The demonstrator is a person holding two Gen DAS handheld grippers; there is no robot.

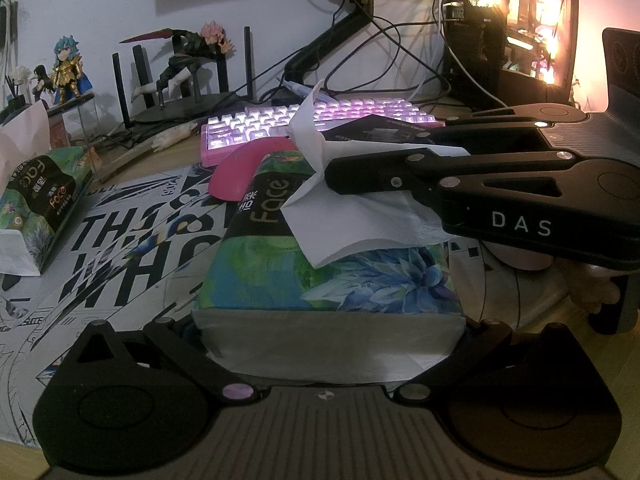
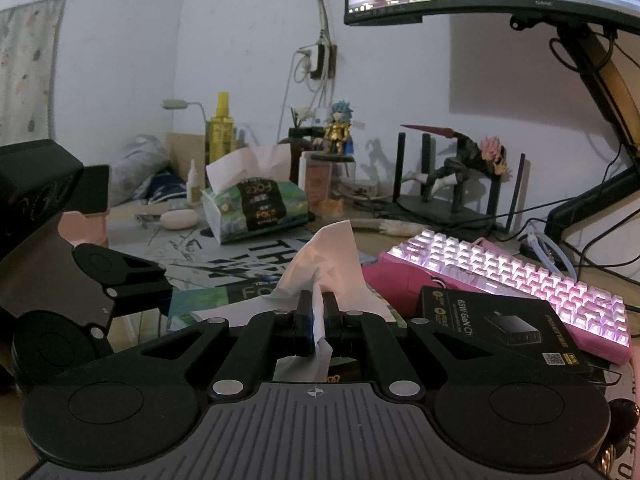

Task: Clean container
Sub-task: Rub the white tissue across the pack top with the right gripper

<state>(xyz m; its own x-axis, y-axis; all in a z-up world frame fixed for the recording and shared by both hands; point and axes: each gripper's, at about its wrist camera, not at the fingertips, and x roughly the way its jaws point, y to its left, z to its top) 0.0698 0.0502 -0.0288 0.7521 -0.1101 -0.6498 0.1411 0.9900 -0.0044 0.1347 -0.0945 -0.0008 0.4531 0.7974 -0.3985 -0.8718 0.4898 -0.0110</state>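
The soft floral plastic tissue pack [image 1: 320, 276] sits between the fingers of the left gripper [image 1: 328, 332], on the printed black-and-white desk mat [image 1: 120, 240]. The right gripper [image 2: 316, 320] reaches over the pack from the right, clamping a white tissue sheet [image 2: 320, 264]. Beyond both grippers lie the pink computer mouse [image 1: 244, 172] and backlit pink keyboard [image 1: 272, 120]. A second floral tissue pack [image 1: 36, 200] lies far left.

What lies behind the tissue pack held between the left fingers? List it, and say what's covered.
Behind the tissue pack: a pink mouse and a lit pink keyboard. The pulled tissue, pinched by the right gripper, covers the middle of the keyboard. The mouse's right part is hidden behind the pack.
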